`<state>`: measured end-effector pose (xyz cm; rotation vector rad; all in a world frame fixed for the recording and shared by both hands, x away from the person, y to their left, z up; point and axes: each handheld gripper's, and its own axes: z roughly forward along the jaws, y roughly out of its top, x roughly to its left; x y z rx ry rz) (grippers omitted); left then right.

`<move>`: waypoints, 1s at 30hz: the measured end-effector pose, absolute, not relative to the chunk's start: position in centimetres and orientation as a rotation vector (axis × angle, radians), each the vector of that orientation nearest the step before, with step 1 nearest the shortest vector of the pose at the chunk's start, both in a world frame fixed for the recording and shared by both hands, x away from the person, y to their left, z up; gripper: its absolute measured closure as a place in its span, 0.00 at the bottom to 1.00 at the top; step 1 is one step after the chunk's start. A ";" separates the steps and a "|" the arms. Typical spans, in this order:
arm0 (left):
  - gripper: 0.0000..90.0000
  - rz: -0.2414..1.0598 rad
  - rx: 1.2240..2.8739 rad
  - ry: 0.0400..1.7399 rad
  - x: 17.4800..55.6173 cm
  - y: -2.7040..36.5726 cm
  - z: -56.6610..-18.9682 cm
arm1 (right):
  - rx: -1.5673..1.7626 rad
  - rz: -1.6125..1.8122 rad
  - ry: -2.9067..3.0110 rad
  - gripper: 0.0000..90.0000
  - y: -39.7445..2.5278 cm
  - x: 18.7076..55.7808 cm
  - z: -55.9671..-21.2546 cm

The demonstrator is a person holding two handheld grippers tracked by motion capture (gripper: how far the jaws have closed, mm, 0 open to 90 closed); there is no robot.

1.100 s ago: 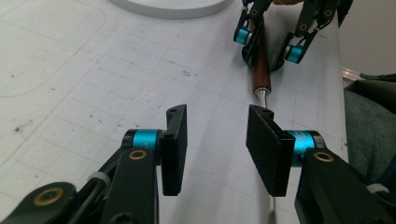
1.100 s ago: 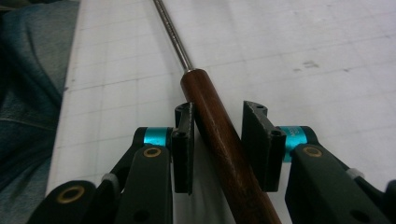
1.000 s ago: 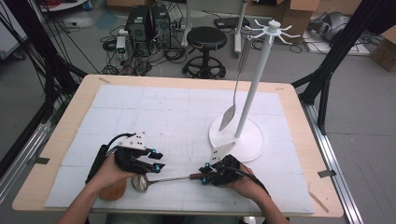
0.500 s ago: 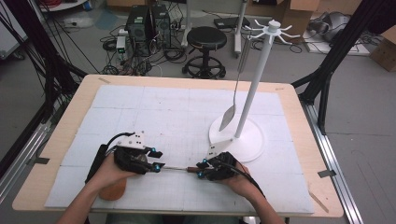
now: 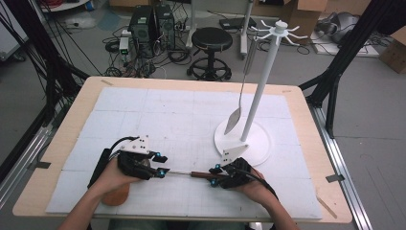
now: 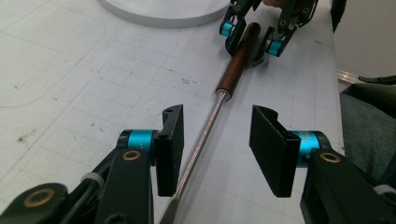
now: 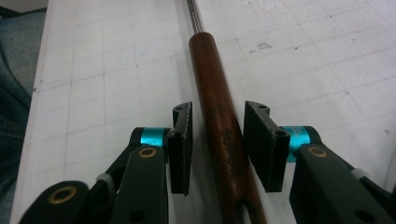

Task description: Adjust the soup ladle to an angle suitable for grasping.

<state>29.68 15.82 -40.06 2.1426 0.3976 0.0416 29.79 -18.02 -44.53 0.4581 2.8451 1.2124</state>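
- The utensil (image 5: 191, 174) lies flat on the white gridded counter (image 5: 191, 115) near its 6 o'clock edge in the high view, between the two grippers.
- Its brown wooden handle (image 7: 219, 126) points toward 3 o'clock in the high view; its twisted metal shaft (image 6: 201, 140) runs toward 9 o'clock.
- The right gripper (image 5: 216, 175) straddles the wooden handle. In the right gripper view the jaws stand on either side of the handle with a small gap on each side, so it is released, not clamping.
- The left gripper (image 5: 160, 165) sits over the metal shaft. In the left gripper view the jaws are spread wide, the shaft passing close by one jaw and well clear of the other; it is released too.
- The utensil's head is hidden under the left gripper, so its kind cannot be told.
- A white stand (image 5: 256, 91) with hooks on top rises from a round base at about 3 o'clock of the counter's middle, near the right gripper.
- A metal spoon (image 5: 233, 120) hangs from the stand, bowl down, just above the base.
- A brown round object (image 5: 116, 196) lies partly under the left hand.
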 end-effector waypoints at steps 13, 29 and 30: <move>0.60 0.037 2.144 0.374 29.6 15.6 -40.1 | 0.367 1.232 2.866 0.81 -17.9 29.5 -44.5; 0.59 0.030 2.168 0.354 29.5 15.0 -40.2 | 0.392 1.267 2.843 0.81 -17.4 28.9 -41.2; 0.59 0.030 2.165 0.353 29.5 15.0 -40.3 | 0.397 1.273 2.843 0.81 -17.3 28.9 -41.1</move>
